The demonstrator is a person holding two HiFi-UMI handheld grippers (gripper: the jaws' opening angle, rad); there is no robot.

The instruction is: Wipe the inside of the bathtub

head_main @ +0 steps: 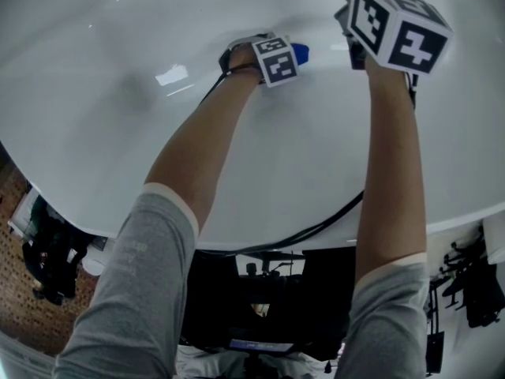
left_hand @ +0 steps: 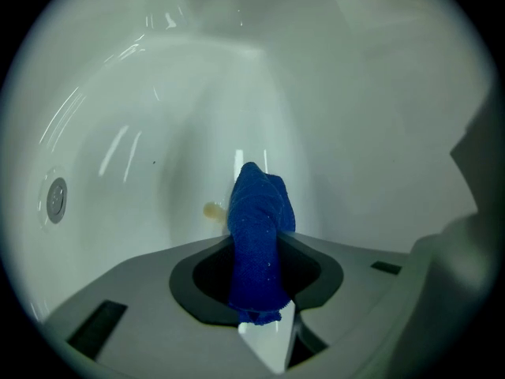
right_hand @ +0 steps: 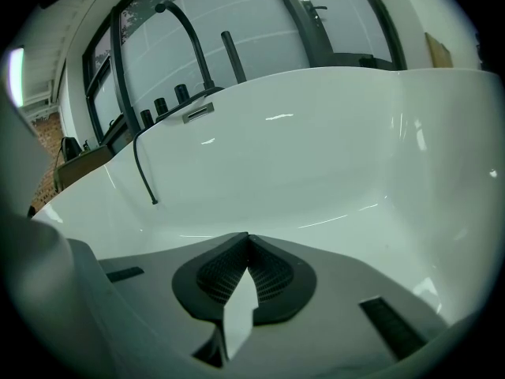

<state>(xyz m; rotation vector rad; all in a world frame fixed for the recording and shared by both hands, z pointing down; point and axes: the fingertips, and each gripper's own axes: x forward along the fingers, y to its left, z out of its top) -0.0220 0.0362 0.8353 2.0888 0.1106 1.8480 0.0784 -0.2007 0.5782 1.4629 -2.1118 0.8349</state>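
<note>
A white bathtub (head_main: 95, 117) fills the head view, and both arms reach down into it. My left gripper (head_main: 293, 54) is low inside the tub, shut on a folded blue cloth (left_hand: 259, 235) whose tip (head_main: 301, 52) touches the tub's inner wall (left_hand: 142, 180). A small yellowish spot (left_hand: 211, 211) lies on the wall just left of the cloth. My right gripper (right_hand: 246, 245) is held higher, to the right of the left one; its jaws are shut on nothing and it faces the far tub wall (right_hand: 316, 172).
A round overflow fitting (left_hand: 56, 199) sits on the tub wall at the left. Dark taps and a curved spout (right_hand: 185, 34) stand on the far rim, with windows behind. A black cable (head_main: 316, 226) runs over the near rim. Dark equipment (head_main: 47, 251) stands on the floor outside the tub.
</note>
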